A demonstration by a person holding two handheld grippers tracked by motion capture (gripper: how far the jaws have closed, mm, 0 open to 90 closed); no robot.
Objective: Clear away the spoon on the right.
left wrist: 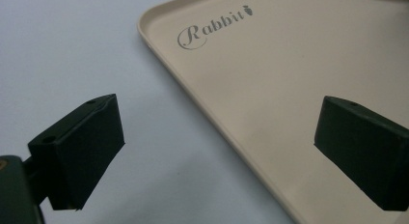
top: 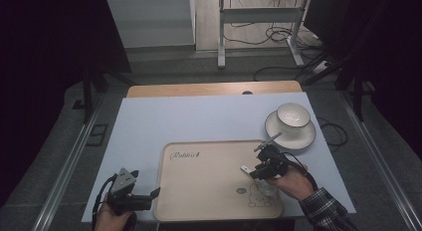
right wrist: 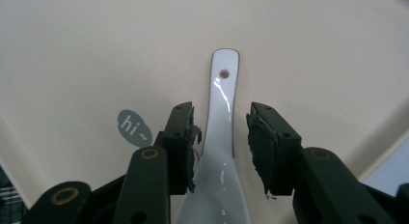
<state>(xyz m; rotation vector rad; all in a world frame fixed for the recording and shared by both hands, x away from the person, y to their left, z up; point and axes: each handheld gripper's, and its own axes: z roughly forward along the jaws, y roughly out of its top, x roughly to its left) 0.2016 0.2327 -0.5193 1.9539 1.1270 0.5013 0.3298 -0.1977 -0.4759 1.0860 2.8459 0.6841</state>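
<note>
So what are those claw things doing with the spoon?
A person holds a gripper in each hand. The right gripper sits over a white spoon lying on the beige tray, jaws on either side of the handle with gaps showing, so they are not squeezing it. The left gripper waits open by the tray's edge, holding nothing. A cup on a saucer stands beyond the tray.

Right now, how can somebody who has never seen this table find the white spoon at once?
Find the beige tray printed "Rabbit" on the white table. Near its right side, the right gripper has its jaws on either side of the spoon, pads off it. It is glossy white ceramic with a hole in its handle end, unlike the round cup on the saucer beyond.
</note>
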